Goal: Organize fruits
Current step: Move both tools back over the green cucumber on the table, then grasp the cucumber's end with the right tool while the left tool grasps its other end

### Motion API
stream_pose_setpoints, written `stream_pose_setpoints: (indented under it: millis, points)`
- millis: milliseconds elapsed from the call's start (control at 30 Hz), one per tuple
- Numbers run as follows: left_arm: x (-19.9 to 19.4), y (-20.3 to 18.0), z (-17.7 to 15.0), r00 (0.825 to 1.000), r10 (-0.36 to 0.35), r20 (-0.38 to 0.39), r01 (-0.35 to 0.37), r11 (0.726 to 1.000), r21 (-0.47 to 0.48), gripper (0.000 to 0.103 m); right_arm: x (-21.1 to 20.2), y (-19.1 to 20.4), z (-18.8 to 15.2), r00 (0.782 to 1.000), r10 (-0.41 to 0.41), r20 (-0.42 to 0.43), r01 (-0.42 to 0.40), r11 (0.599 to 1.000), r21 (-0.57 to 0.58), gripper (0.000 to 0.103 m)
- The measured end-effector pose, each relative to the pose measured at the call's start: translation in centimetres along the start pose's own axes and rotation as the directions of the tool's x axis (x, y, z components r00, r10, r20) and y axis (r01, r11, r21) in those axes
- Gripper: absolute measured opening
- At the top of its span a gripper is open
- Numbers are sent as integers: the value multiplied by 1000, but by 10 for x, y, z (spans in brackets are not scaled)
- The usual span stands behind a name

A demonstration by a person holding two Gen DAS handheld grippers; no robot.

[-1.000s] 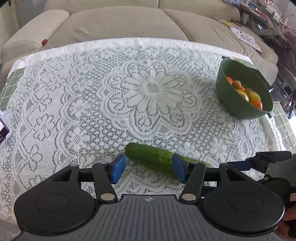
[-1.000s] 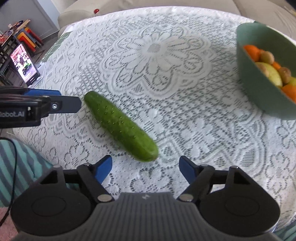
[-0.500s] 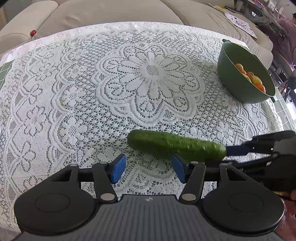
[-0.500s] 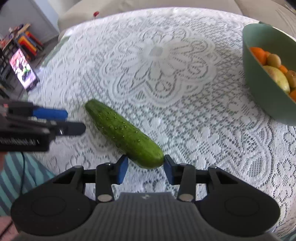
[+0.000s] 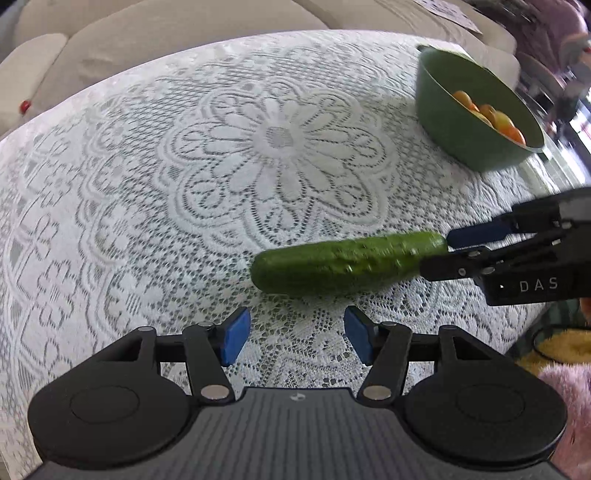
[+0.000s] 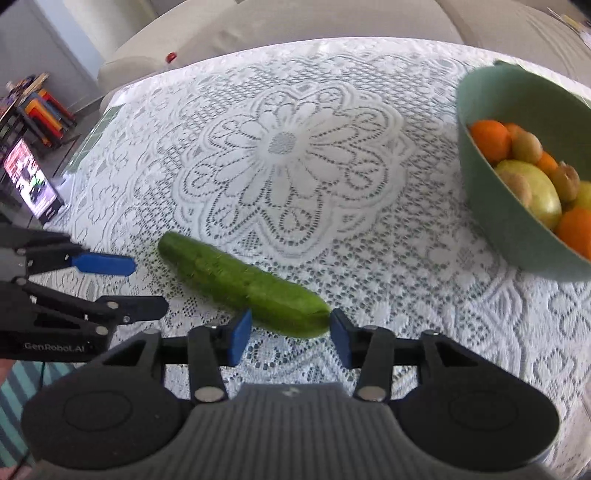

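Note:
A green cucumber (image 6: 243,284) is held by its near end between the blue pads of my right gripper (image 6: 291,334), just above the lace cloth. In the left wrist view the cucumber (image 5: 343,264) hangs level from the right gripper (image 5: 448,253) at the right. My left gripper (image 5: 295,339) is open and empty, just short of the cucumber; it shows in the right wrist view (image 6: 144,286) at the left. A green bowl (image 6: 480,192) of oranges, kiwis and apples stands at the right; it also shows in the left wrist view (image 5: 454,122).
A white lace tablecloth (image 5: 155,206) covers the round table. A beige sofa (image 6: 295,26) stands behind it, with a small red thing (image 6: 170,57) on its arm. A lit phone (image 6: 31,182) stands at the table's left edge.
My right gripper closed on the cucumber's end and lifted it a little off the cloth. My left gripper drew back from the cucumber and stayed open.

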State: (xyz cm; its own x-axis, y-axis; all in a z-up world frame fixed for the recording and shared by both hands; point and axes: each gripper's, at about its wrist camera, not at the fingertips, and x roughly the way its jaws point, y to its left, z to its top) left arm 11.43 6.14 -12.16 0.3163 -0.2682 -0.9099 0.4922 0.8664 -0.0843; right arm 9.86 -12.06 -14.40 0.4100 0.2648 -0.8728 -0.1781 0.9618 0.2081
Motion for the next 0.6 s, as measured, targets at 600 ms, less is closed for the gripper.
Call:
stream_pose_setpoints:
  millis: [600]
  points:
    - [36, -4, 33, 998, 3, -63, 17, 948, 317, 75, 18, -1, 5, 999, 9, -45, -14, 993, -121, 62]
